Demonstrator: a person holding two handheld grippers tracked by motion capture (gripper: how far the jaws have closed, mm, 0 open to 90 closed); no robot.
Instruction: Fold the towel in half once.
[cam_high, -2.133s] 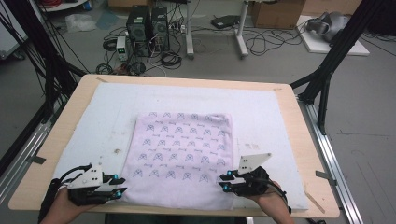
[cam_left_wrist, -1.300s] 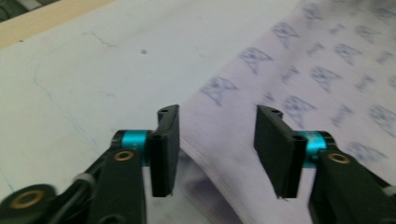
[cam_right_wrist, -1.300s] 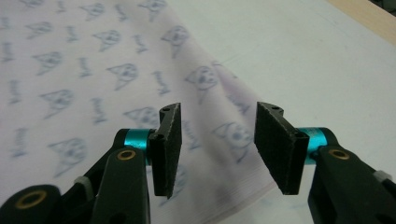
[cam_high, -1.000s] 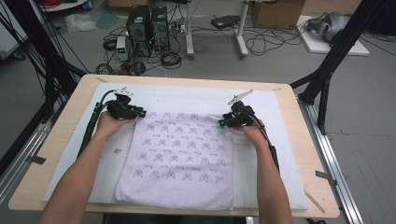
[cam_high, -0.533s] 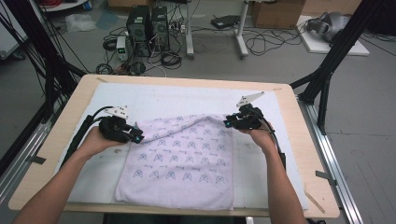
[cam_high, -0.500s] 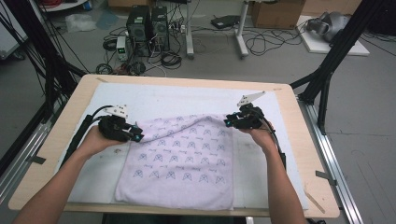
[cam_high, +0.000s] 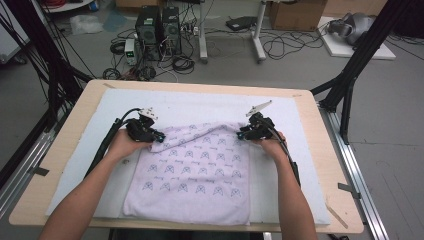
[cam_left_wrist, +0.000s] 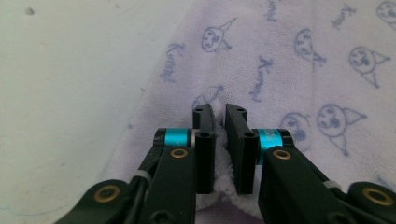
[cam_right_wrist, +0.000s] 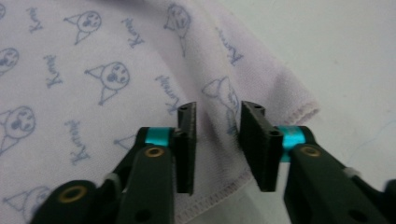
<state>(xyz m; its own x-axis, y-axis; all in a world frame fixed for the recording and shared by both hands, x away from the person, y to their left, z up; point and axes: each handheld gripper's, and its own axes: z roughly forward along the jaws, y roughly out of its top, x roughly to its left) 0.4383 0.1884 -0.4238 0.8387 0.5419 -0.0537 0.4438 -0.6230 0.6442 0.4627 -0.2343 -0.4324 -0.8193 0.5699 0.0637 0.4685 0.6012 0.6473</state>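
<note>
Right, we have the towel (cam_high: 192, 172) lying on the white mat (cam_high: 295, 112) on the desk (cam_high: 330, 150), its near edge close to our side and its 2 far corners lifted off the mat. The left gripper (cam_left_wrist: 219, 112) is clenched on the far-left corner: in the left gripper view a ridge of terry sits pinched between the jaws. The right gripper (cam_right_wrist: 217, 109) is at the far-right corner; in the right gripper view its jaws stand apart with the hemmed edge running beneath them, so we read it as released or only loosely straddling the cloth, not biting it. In the high view both grippers sit level with each other across the far edge, which fits a fold toward us: holding both corners keeps the edge straight as it comes over. Our guess is the right side needs a firm pinch first, otherwise that corner will drop. The print on the towel is repeated cartoon faces with pointed hats and a script word, probably "Kuromi"; the letters are too blurred to confirm.
</note>
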